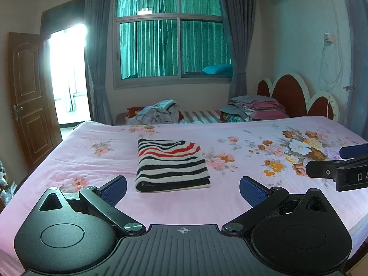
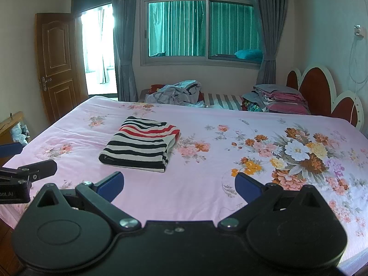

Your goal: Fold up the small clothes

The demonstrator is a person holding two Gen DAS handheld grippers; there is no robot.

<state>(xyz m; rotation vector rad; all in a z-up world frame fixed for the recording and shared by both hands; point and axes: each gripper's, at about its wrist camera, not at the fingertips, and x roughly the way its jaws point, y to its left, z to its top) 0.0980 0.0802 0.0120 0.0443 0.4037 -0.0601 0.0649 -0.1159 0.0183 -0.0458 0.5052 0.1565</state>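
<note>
Striped in black, white and red, the garment (image 1: pixel 171 164) lies as a tidy folded rectangle on the pink flowered bedsheet (image 1: pixel 241 138), and from the left wrist view the left gripper (image 1: pixel 182 189) sits just short of it, jaws spread wide, holding nothing. Off at the right edge the right gripper (image 1: pixel 331 163) pokes in, well apart from the cloth. Over to the right wrist view: same folded garment (image 2: pixel 140 146), ahead and to the left, nothing touching it, and the right gripper (image 2: pixel 179 187) gapes wide and empty too. So this piece looks finished, I'd say. What may be left is the crumpled heap of clothes (image 2: pixel 177 92) beyond the far edge of the bed, beside a stack of folded bedding (image 2: pixel 278 99).
</note>
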